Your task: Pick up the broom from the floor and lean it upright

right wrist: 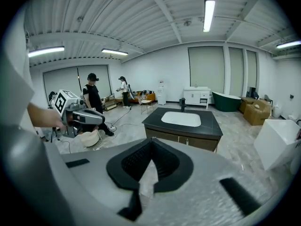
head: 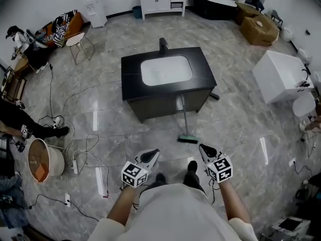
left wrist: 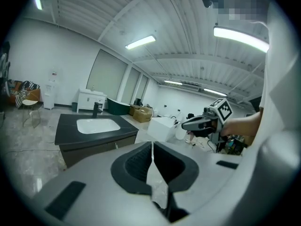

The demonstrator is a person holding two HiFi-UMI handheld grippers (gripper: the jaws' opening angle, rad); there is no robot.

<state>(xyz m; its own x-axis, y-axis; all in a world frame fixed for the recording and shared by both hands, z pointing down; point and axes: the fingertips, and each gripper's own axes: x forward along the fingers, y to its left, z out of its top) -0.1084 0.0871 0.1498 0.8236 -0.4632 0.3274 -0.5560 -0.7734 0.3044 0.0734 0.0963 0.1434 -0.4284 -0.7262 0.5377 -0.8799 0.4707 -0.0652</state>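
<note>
Both forearms reach forward from the waist, with the left gripper (head: 153, 153) and right gripper (head: 202, 147) side by side and tilted slightly down, each with its jaws pressed together on nothing. The broom (head: 184, 120) stands nearly upright against the front edge of the vanity (head: 131, 67) (head on the floor (head: 235, 119), handle up). It is just ahead of the grippers, between them and apart from both.

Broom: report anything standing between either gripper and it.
Nothing visible does. The broom stands against the front of the black vanity, head on the floor. Only bare floor lies between it and the left gripper and right gripper, both shut and empty. The cables lie off to the left.
</note>
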